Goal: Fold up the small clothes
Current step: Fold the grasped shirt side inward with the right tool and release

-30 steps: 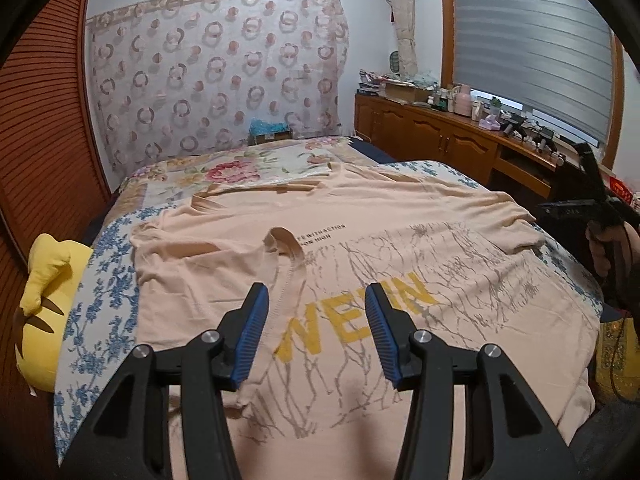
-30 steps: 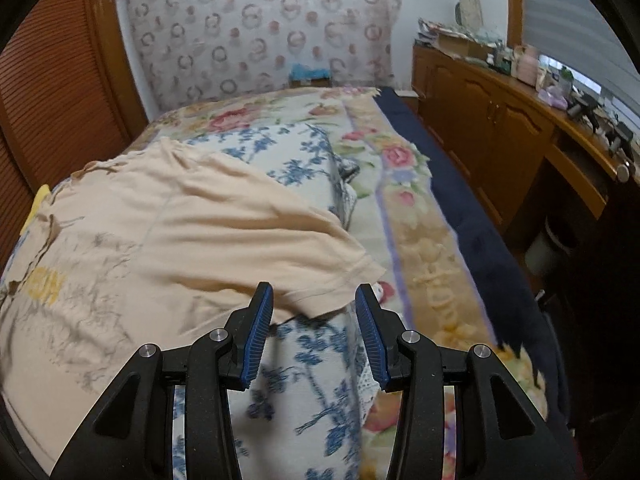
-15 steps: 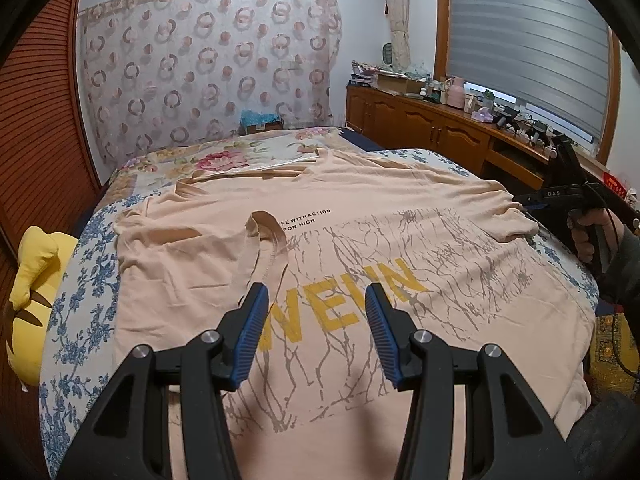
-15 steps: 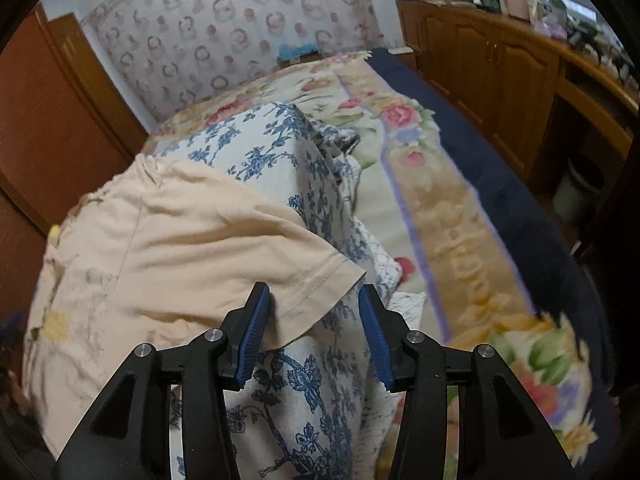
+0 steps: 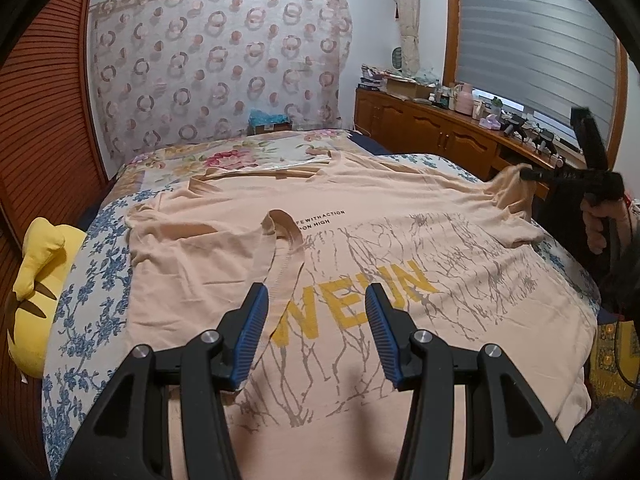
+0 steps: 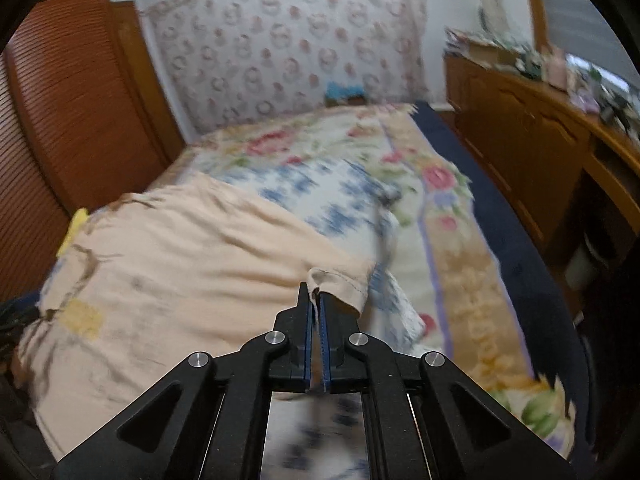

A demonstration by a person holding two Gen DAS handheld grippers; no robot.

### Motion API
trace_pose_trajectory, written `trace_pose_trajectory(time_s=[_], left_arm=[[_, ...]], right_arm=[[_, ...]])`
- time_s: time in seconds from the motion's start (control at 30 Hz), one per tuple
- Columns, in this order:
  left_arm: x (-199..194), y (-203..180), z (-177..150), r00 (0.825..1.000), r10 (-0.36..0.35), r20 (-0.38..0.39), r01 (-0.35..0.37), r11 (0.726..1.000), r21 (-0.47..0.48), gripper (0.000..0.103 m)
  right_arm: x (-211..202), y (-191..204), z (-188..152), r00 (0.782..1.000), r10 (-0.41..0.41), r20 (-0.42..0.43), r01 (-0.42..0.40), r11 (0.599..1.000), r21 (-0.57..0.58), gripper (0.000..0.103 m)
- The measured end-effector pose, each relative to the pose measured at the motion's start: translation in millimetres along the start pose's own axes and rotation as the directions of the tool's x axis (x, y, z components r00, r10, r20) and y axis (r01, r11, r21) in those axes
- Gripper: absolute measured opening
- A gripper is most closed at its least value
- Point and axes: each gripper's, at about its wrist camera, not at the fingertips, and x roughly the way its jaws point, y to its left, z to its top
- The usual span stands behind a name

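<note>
A peach T-shirt (image 5: 360,240) with yellow letters and a grey branch print lies spread on the bed. My left gripper (image 5: 314,310) is open and empty, hovering above the shirt's chest beside the collar (image 5: 280,236). My right gripper (image 6: 315,300) is shut on the hem of the shirt's sleeve (image 6: 340,280) and lifts it off the bed. In the left wrist view the right gripper (image 5: 532,175) shows at the far right, holding the raised sleeve (image 5: 512,188).
The bed carries a blue-flower sheet (image 5: 96,272) and a floral quilt (image 6: 440,200). A yellow plush toy (image 5: 36,280) lies at the bed's left edge. A wooden cabinet (image 5: 440,132) with clutter runs along the right wall. A slatted wooden wardrobe (image 6: 60,120) stands left.
My right gripper closed on the sleeve hem and lifted it. My left gripper stayed open, shifting slightly over the shirt.
</note>
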Motion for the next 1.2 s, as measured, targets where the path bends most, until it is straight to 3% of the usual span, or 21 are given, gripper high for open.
trace_pose_trajectory(time_s=[0.2,0.33,0.43,0.5,0.87,0.97,1.1,1.2], left_arm=[[-6.5,10.8,0.9,1.000,0.012,0.018,-0.012,1.000,-0.024,0.050],[-9.3,17.5,0.3,1.000,0.020,0.023,-0.019,0.999,-0.039,0.050],[-10.5,22.4,-0.4,0.999,0.026,0.023,-0.025,0.999,-0.048,0.050],[-11.5,24.4,-1.0,0.999,0.029,0.023,-0.028,0.998,-0.050,0.050],[-10.1,24.7,-2.2,1.000,0.024,0.013,-0.023,0.998,-0.052,0.050],[-10.0,25.1,-1.3,0.999,0.029,0.013,-0.029,0.998,-0.051,0.050],[-6.8,36.9,3.5,0.999,0.048,0.010,-0.048,0.997,-0.055,0.050],[-3.5,55.0,8.9,0.998,0.068,0.003,-0.067,0.995,-0.069,0.050]], right_arm=[[3.6,94.2,31.1,0.987,0.156,0.022,-0.152,0.979,-0.139,0.001],[25.9,156.9,43.5,0.965,0.260,-0.036,-0.262,0.944,-0.202,0.001],[43.8,195.6,47.2,0.955,0.287,-0.071,-0.296,0.927,-0.231,0.001],[49.1,205.8,46.5,0.966,0.250,-0.070,-0.260,0.929,-0.262,0.023],[51.2,161.9,15.8,0.990,0.089,-0.108,-0.116,0.953,-0.280,0.026],[59.8,146.0,5.5,0.990,0.050,-0.129,-0.084,0.958,-0.273,0.026],[79.8,124.9,-3.9,0.986,0.000,-0.164,-0.042,0.966,-0.255,0.038],[96.7,111.1,-9.2,0.981,-0.029,-0.194,-0.018,0.971,-0.237,0.038]])
